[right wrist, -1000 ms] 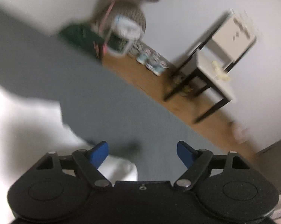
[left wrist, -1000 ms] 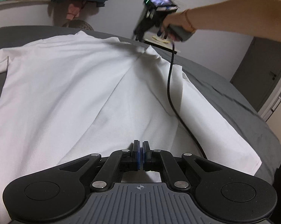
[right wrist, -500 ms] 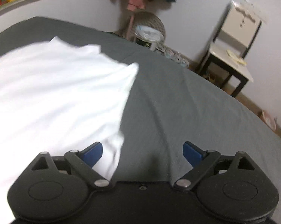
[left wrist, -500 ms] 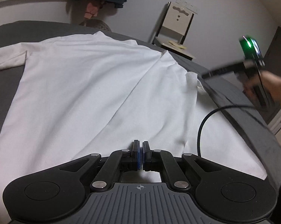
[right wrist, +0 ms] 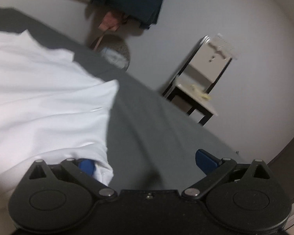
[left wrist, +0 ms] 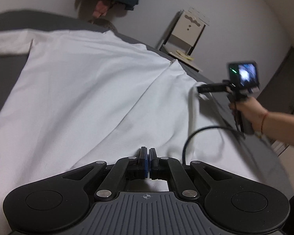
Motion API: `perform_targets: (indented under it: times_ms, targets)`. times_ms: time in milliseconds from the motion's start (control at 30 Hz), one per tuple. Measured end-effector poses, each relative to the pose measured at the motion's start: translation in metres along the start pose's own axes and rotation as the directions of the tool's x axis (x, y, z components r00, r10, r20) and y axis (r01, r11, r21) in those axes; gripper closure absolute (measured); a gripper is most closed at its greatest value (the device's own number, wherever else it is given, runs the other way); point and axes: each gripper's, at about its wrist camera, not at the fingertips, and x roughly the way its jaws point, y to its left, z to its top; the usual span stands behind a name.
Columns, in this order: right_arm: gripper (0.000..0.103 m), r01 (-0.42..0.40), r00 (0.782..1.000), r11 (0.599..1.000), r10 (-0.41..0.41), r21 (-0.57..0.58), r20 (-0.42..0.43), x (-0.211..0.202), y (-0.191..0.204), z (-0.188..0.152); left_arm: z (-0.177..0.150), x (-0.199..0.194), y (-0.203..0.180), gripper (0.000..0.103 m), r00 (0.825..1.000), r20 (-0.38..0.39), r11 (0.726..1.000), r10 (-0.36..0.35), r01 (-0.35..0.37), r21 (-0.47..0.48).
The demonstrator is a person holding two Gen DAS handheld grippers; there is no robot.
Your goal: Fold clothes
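- Ahead of the left gripper, whose fingers are pressed together near the hem with no cloth visibly between the pads, the white cotton long-sleeved shirt lies spread flat on the dark grey bed sheet, one side panel already folded in along a diagonal crease.
- Beside the right gripper, whose jaws are opening wide, the shirt's folded edge touches the left blue pad; nothing sits in the gap between the fingers.
- My judgement: the right fingers should straddle that edge fully before closing, catching both layers, while the left stays low to pin the hem.
- No brand, label or legible writing shows; the right gripper's small screen is blurred.
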Motion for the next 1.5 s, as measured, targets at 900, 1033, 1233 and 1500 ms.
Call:
perform_targets:
  times_ms: [900, 1033, 1233, 1500]
  targets:
    - [0.000, -0.316, 0.935, 0.901, 0.350, 0.298, -0.066, -0.025, -0.117, -0.021, 0.007, 0.007, 0.012, 0.101, 0.999, -0.035, 0.999, -0.015, 0.014, -0.051]
    - [0.000, -0.339, 0.918, 0.812, 0.397, 0.475, -0.022, -0.015, -0.136, -0.007, 0.004, 0.004, 0.002, 0.101, 0.999, -0.038, 1.000, 0.019, -0.019, -0.012]
    - [0.012, -0.394, 0.873, 0.733, 0.487, 0.555, -0.024, 0.042, -0.100, 0.053, 0.001, 0.002, -0.007, 0.101, 0.999, -0.017, 0.996, 0.050, -0.049, 0.077]
    - [0.038, -0.328, 0.881, 0.848, 0.433, 0.416, -0.189, 0.119, -0.033, 0.102, 0.006, 0.007, 0.008, 0.101, 1.000, -0.003, 0.999, -0.023, 0.023, 0.033]
